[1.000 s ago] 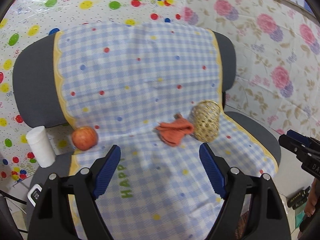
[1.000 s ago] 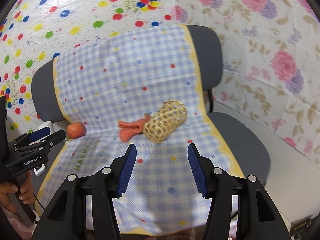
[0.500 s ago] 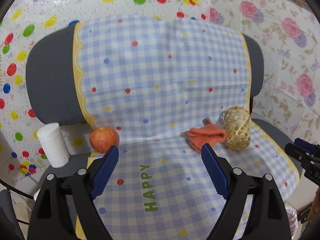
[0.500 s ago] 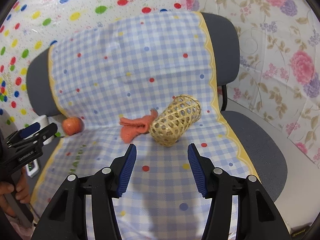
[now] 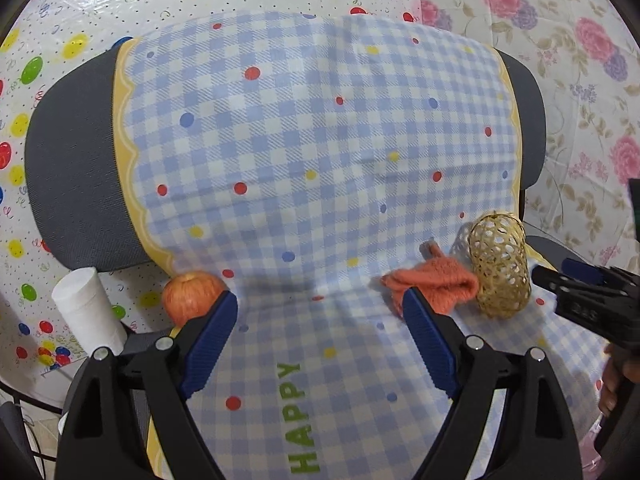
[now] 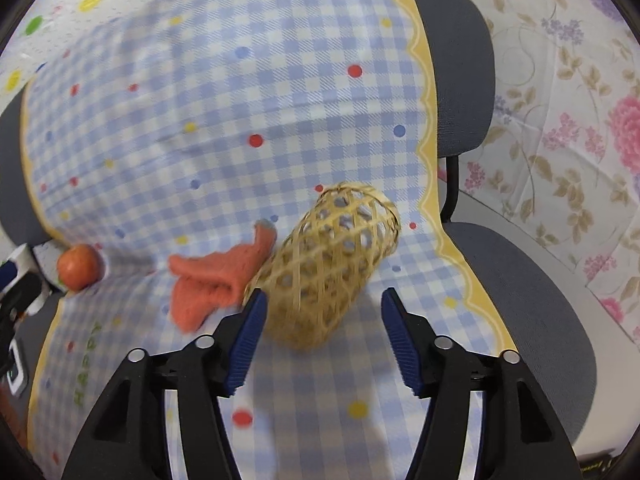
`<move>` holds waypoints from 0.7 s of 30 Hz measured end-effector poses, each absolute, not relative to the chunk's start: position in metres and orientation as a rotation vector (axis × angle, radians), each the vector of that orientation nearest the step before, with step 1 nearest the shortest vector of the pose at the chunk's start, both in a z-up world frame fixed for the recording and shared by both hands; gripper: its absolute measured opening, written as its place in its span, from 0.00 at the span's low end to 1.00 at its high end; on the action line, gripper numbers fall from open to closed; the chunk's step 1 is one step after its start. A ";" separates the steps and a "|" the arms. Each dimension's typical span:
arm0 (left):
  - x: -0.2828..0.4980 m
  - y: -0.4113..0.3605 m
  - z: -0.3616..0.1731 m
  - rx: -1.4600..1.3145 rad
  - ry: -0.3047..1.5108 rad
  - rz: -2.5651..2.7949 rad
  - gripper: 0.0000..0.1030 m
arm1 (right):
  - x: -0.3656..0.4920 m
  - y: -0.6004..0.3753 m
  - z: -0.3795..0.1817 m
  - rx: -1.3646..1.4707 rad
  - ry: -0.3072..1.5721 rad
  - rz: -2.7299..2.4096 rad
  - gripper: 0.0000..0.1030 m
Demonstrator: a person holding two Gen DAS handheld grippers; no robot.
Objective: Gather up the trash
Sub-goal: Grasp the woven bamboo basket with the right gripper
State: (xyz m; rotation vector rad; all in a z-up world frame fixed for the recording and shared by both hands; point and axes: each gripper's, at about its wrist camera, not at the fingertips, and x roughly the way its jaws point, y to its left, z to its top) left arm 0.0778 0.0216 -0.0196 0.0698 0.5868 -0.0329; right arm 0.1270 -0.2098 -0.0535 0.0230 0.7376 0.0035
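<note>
Closing in on the tubular woven bamboo basket [image 6: 328, 264], which lies on its side on the blue-and-white checked cloth [image 6: 240, 120] draped over the grey office chair [image 6: 520, 280], the right gripper [image 6: 322, 334] sits much nearer to it than a second ago; its jaws have just been opening wider, and the basket's near end now lies just ahead of the gap between the blue pads, not yet pressed by either, so nothing is held. Touching the basket's left side is the crumpled orange knitted cloth [image 6: 216, 280]; well to the basket's left, at the cloth's yellow border, sits the round red-orange apple [image 5: 192, 294], with a white paper roll [image 5: 86, 312] further left still, beyond the chair's edge. The left gripper [image 5: 320, 340] has drifted forward too; its jaws stand wide and empty, framing bare checked cloth between apple and orange cloth. The widening on the right suggests a grasp of the basket is being set up, probably to stand it upright as the bin; no trash has been collected yet, and the round basket could roll if nudged off-centre.
</note>
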 end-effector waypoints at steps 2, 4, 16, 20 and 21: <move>0.084 0.021 -0.023 0.068 0.597 -0.036 0.80 | 0.140 -0.208 -0.056 0.034 0.740 -0.008 0.75; 0.088 0.021 -0.027 0.066 0.612 -0.040 0.80 | 0.155 -0.208 -0.059 0.061 0.754 -0.018 0.78; 0.093 0.014 -0.044 0.082 0.664 -0.079 0.80 | 0.191 -0.219 -0.096 0.171 0.907 -0.088 0.81; 0.093 0.008 -0.046 0.084 0.676 -0.103 0.80 | 0.175 -0.233 -0.100 0.162 0.930 -0.062 0.71; 0.094 0.006 -0.046 0.083 0.680 -0.108 0.80 | 0.171 -0.236 -0.099 0.155 0.924 -0.060 0.71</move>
